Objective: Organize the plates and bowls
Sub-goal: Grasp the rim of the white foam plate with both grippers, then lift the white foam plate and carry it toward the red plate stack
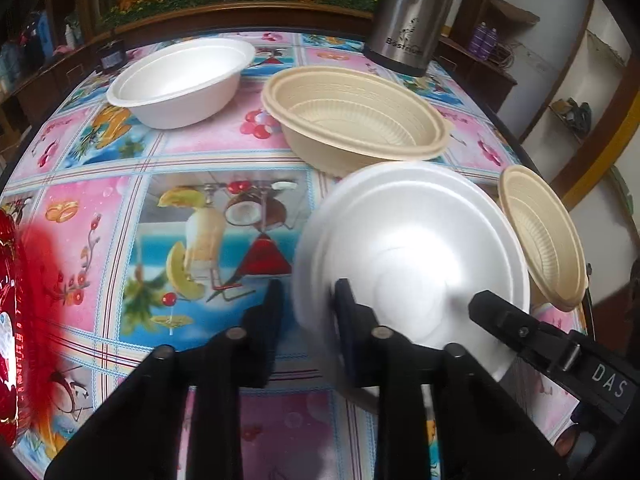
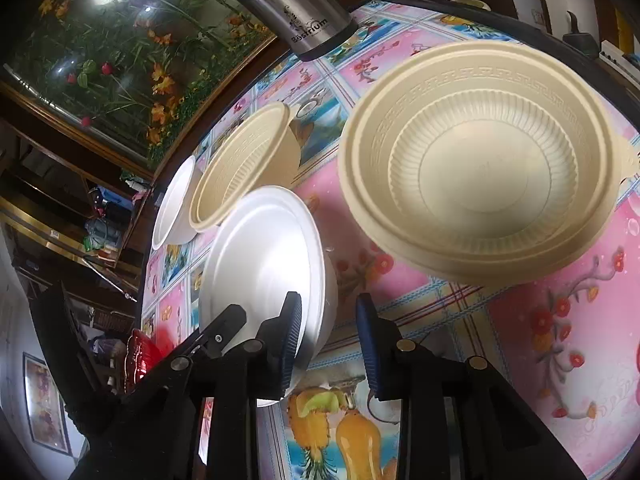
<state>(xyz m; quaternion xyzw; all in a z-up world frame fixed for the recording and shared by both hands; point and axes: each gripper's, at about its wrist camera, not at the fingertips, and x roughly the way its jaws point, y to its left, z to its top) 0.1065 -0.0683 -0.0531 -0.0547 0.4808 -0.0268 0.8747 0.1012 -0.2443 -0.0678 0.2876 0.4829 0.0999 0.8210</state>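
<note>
My left gripper (image 1: 306,304) straddles the rim of a white foam bowl (image 1: 412,248), one finger inside and one outside, with a gap showing; the bowl is tilted and blurred. That bowl also shows in the right wrist view (image 2: 260,264), with the left gripper's finger (image 2: 224,328) on it. My right gripper (image 2: 330,320) is open and empty, just below a beige ribbed bowl (image 2: 480,164) on the table. That beige bowl shows at the right edge of the left view (image 1: 542,236). A stack of two beige bowls (image 1: 356,116) and another white bowl (image 1: 180,80) stand farther back.
A steel thermos (image 1: 408,16) stands at the table's far edge. A red shiny plate (image 1: 8,320) lies at the left edge. The table has a colourful fruit-print cloth (image 1: 224,224). Shelves and a framed flower picture surround the table.
</note>
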